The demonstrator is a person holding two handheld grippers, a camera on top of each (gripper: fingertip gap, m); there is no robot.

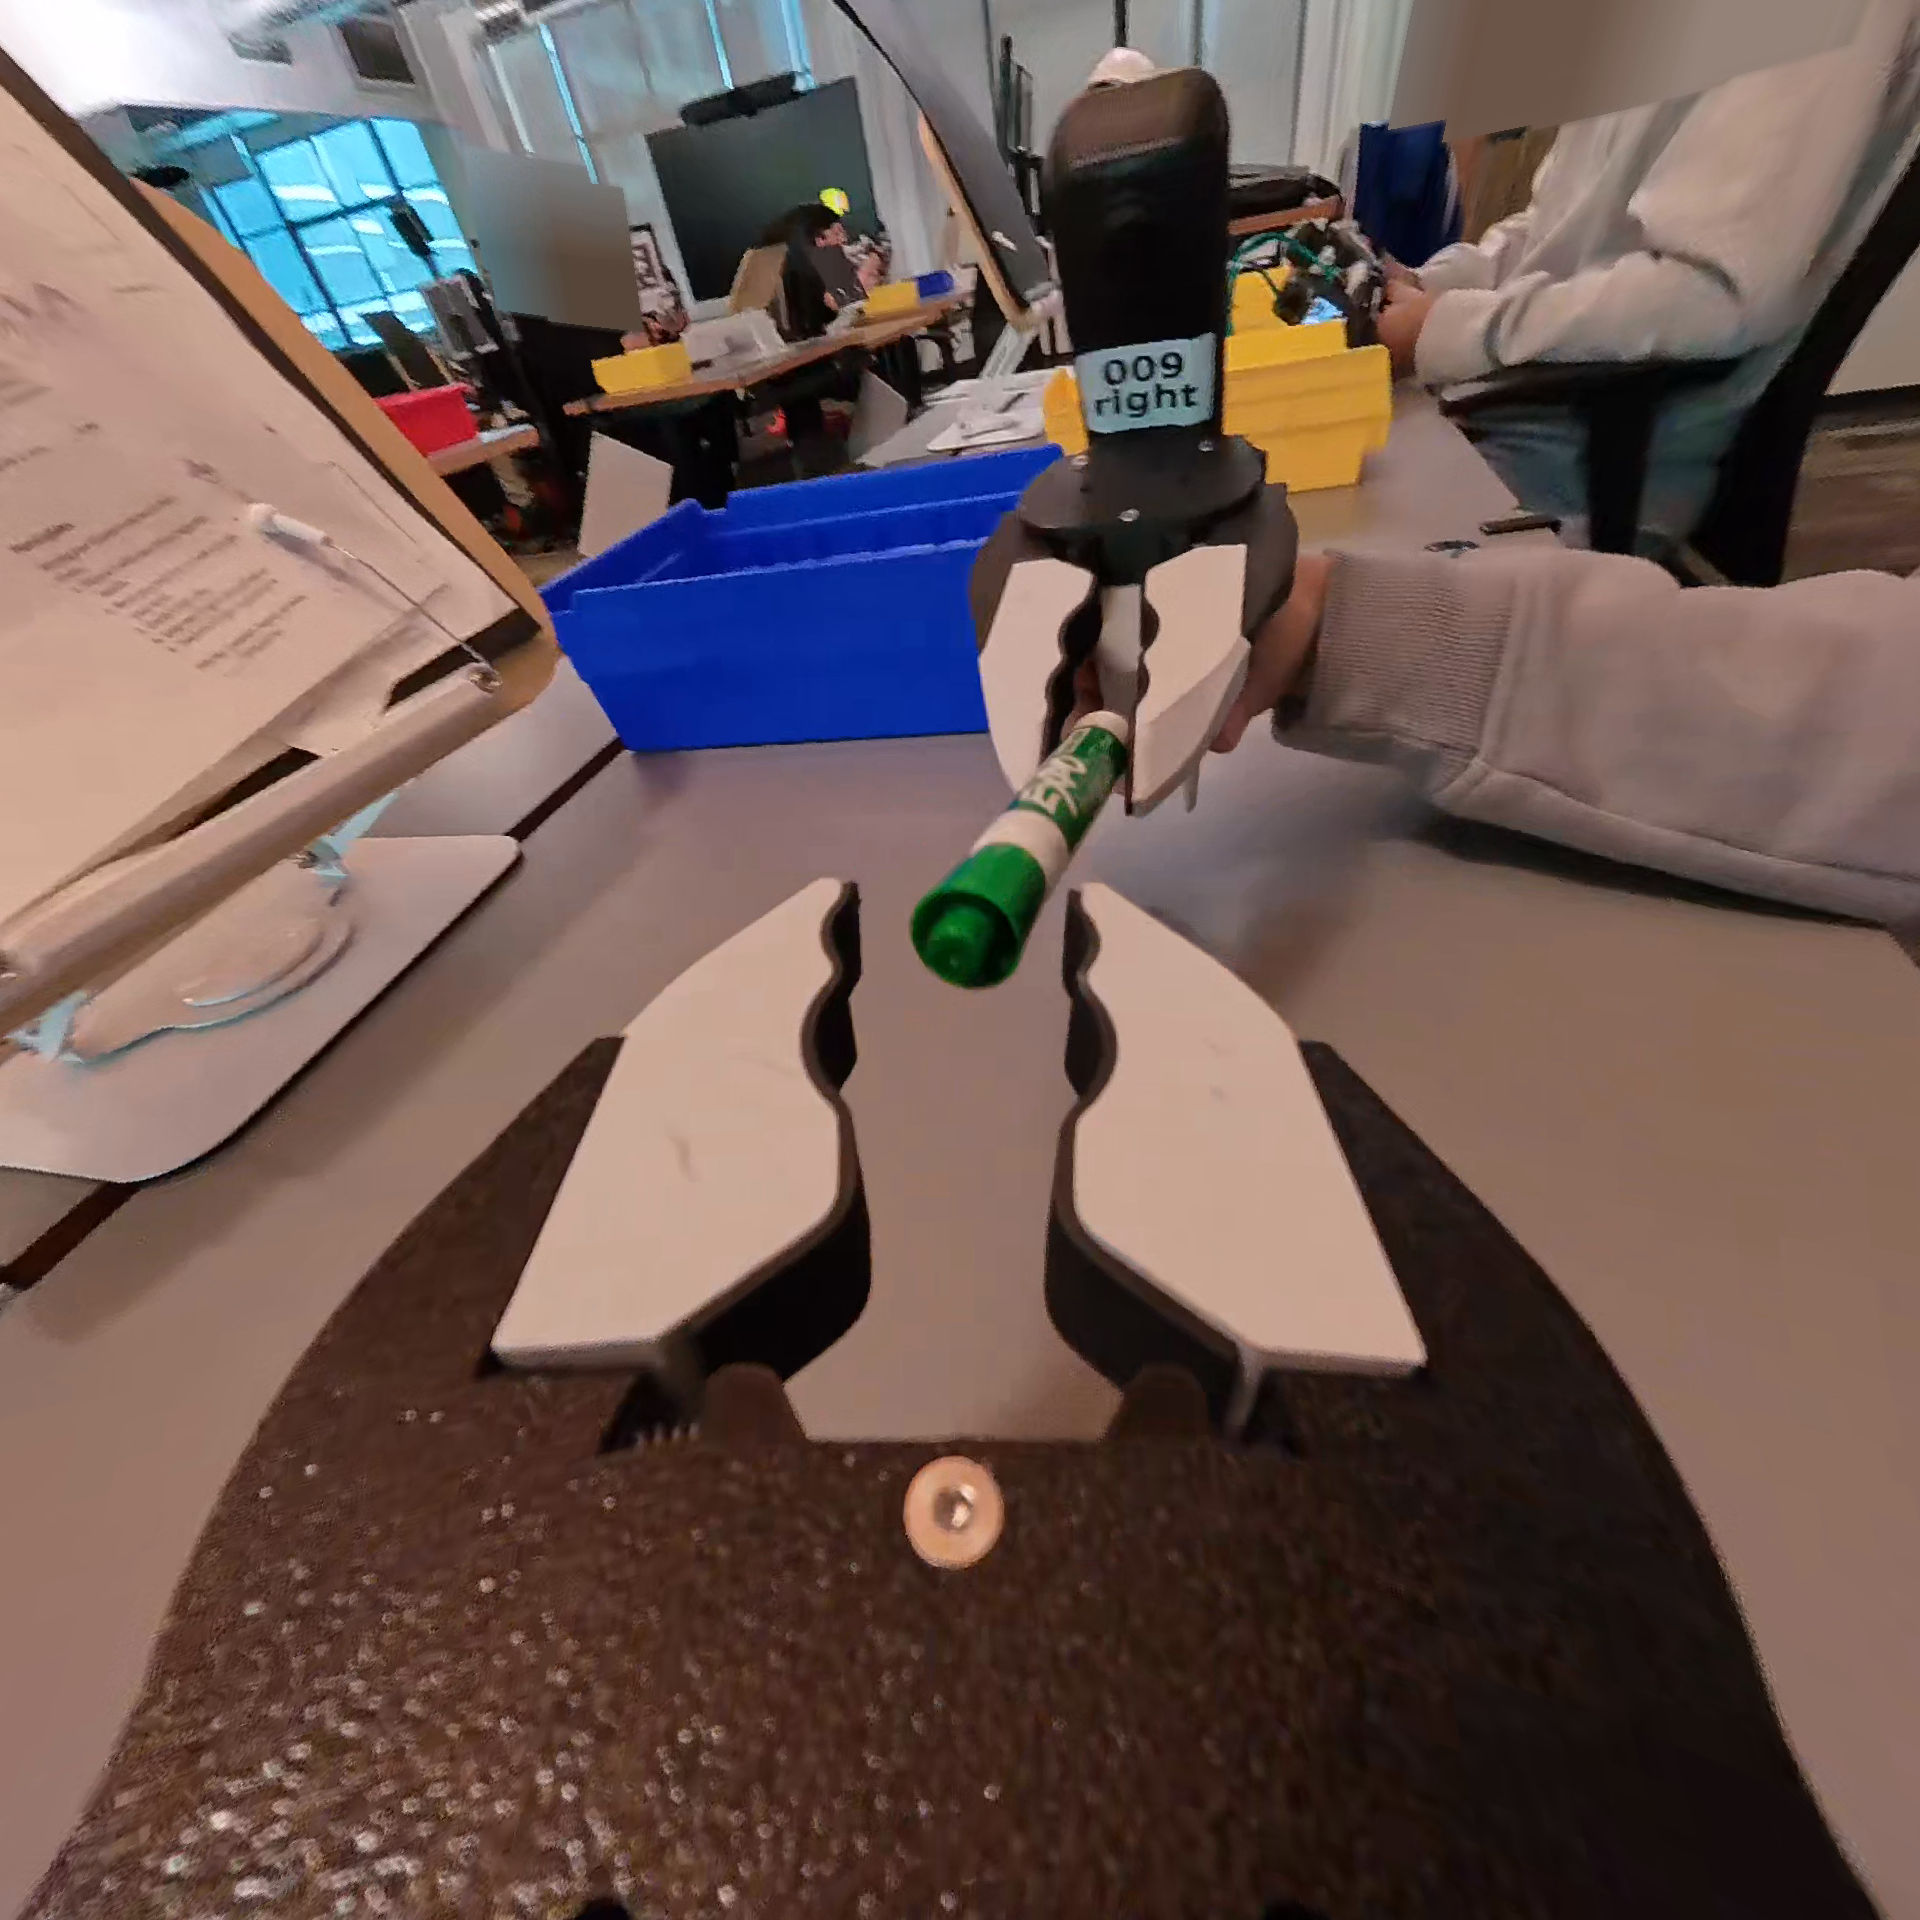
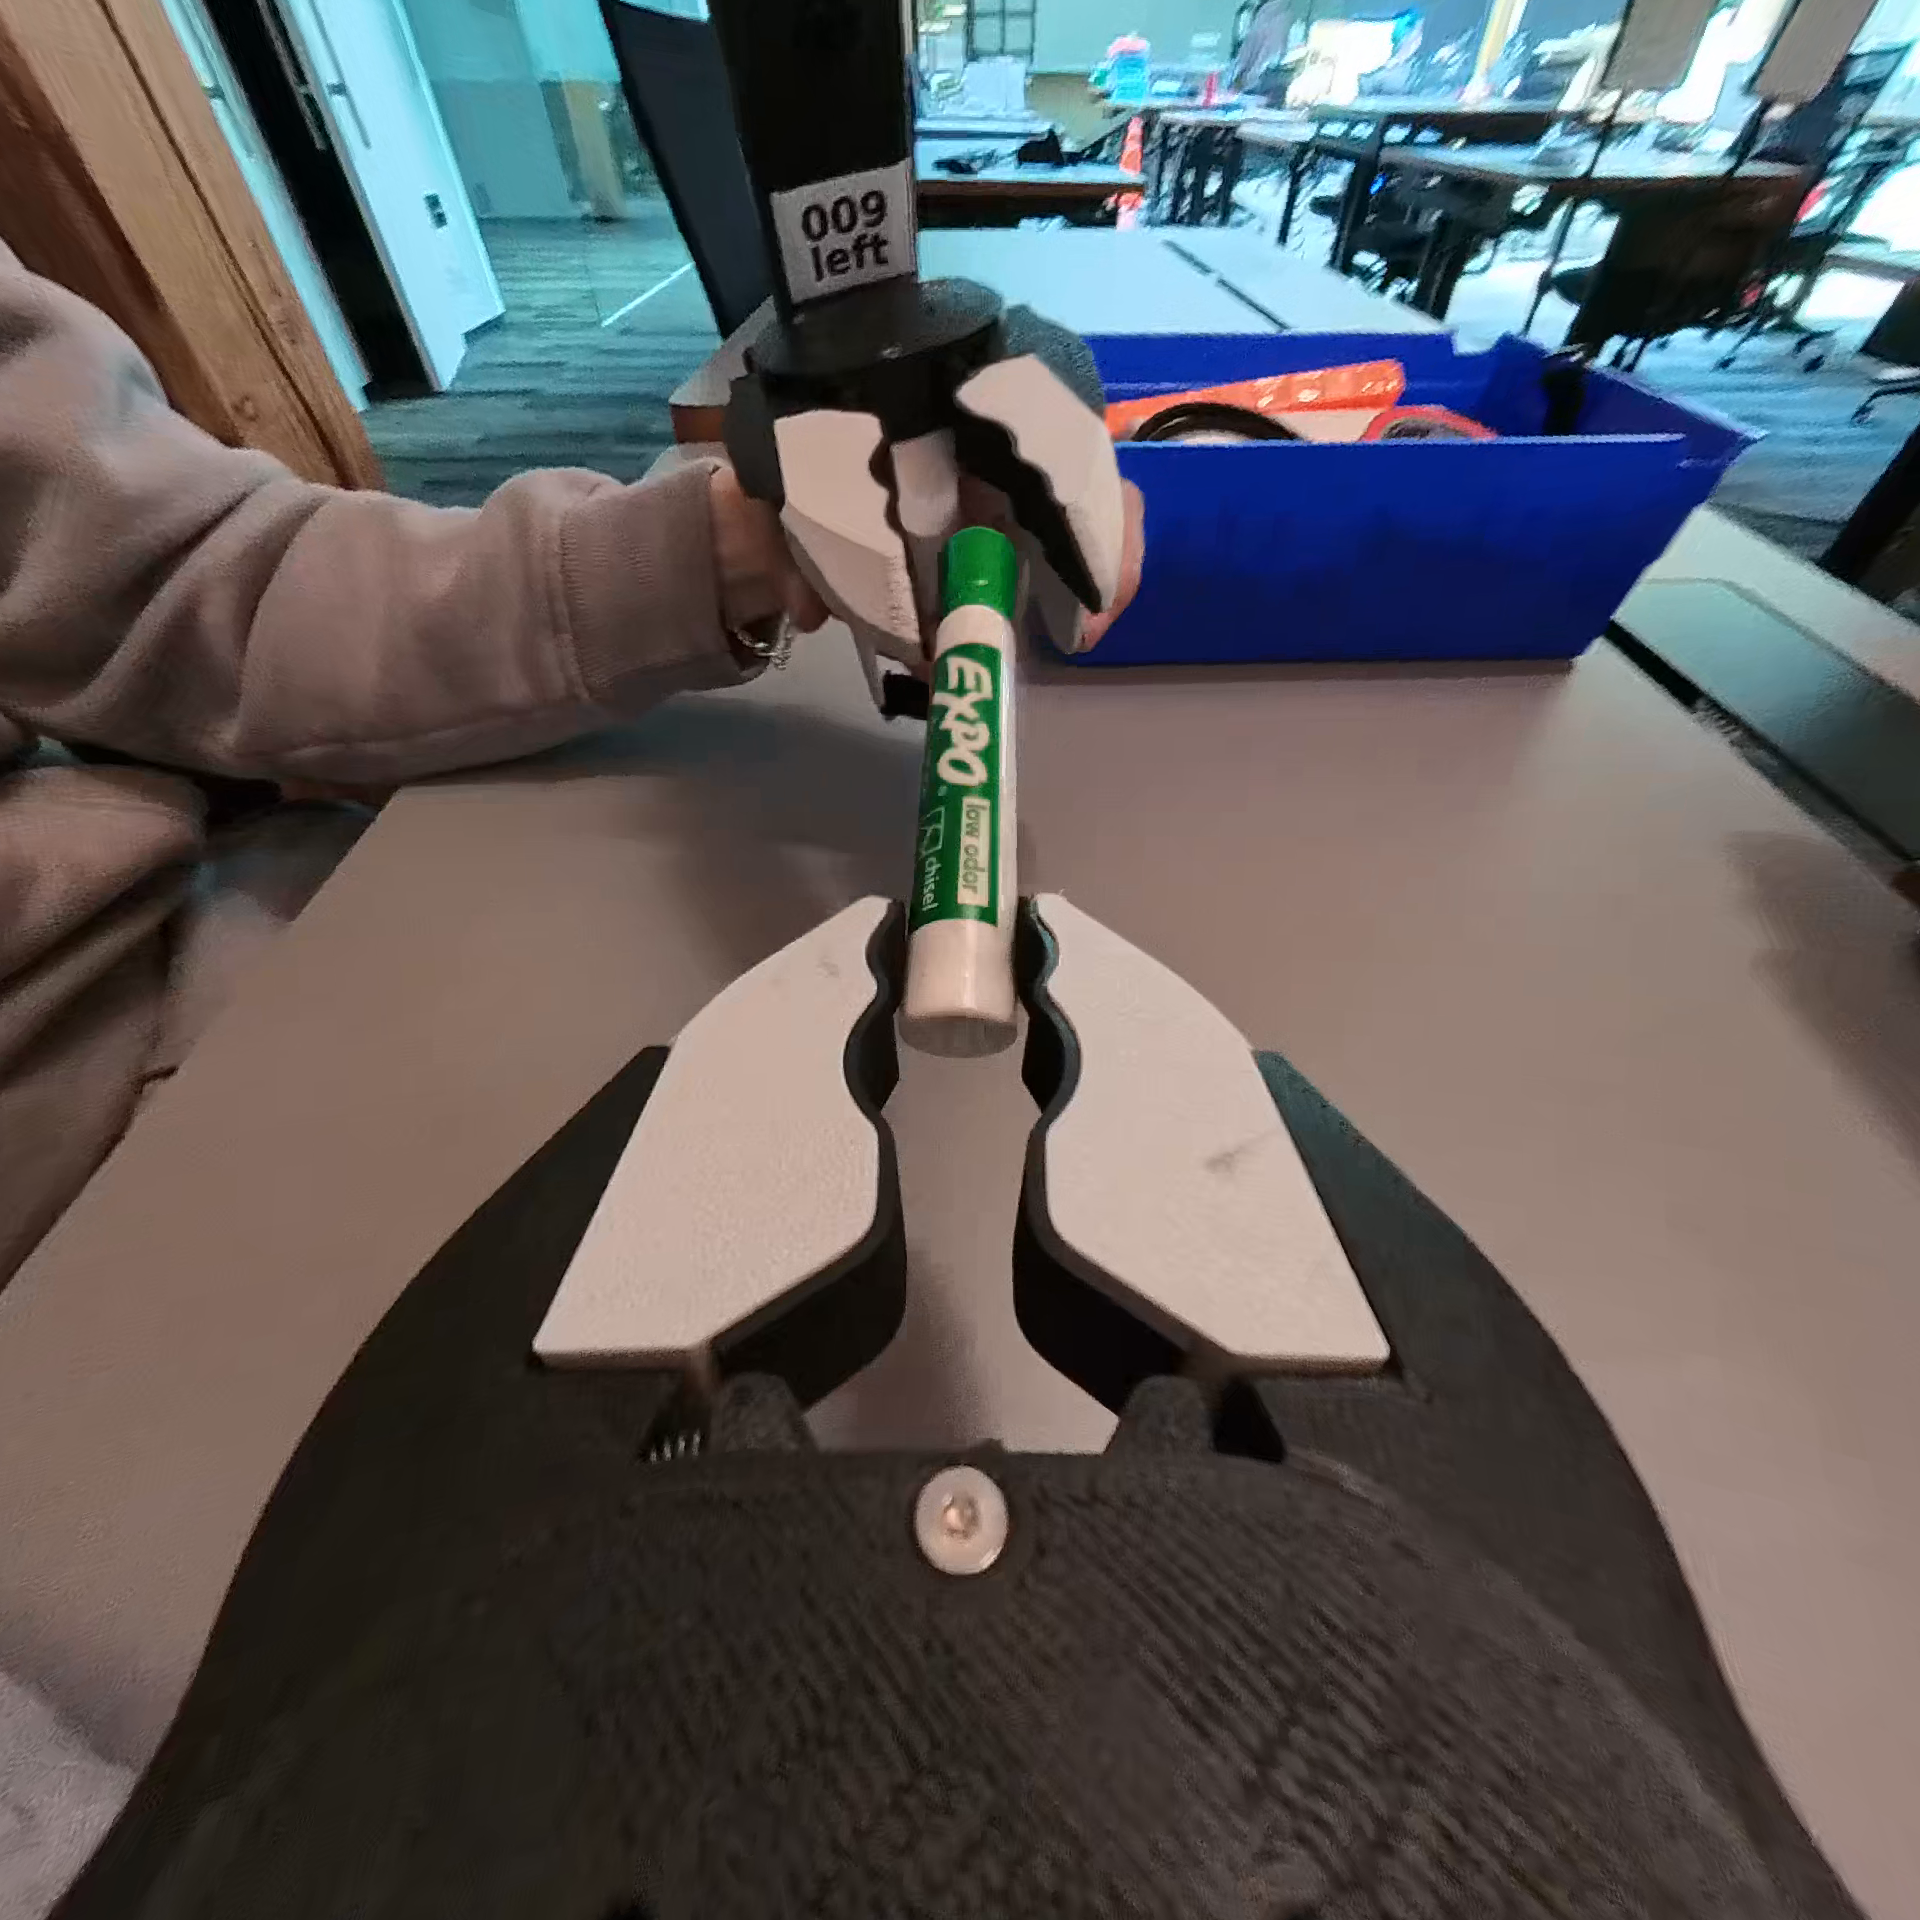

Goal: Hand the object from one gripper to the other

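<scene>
A green-capped white marker (image 1: 1023, 821) hangs in the air between the two grippers. In the right wrist view my right gripper (image 2: 961, 914) is shut on the marker's (image 2: 961, 790) white tail end. In the left wrist view my left gripper (image 1: 964, 904) is open, with the green cap (image 1: 966, 935) lying between its fingertips and touching neither. The right gripper (image 1: 1091, 779) also shows farther off there, holding the marker. The left gripper (image 2: 987, 623) shows in the right wrist view, open around the cap (image 2: 977, 566).
A blue bin (image 1: 769, 644) stands on the grey table (image 1: 1455, 1039) behind the grippers; it also shows in the right wrist view (image 2: 1351, 540) with items inside. A document stand (image 1: 208, 623) is at the left. Yellow bins (image 1: 1309, 405) and a seated person (image 1: 1662, 260) are farther back. Some 7 centimetres of space lies between my two pairs of fingers.
</scene>
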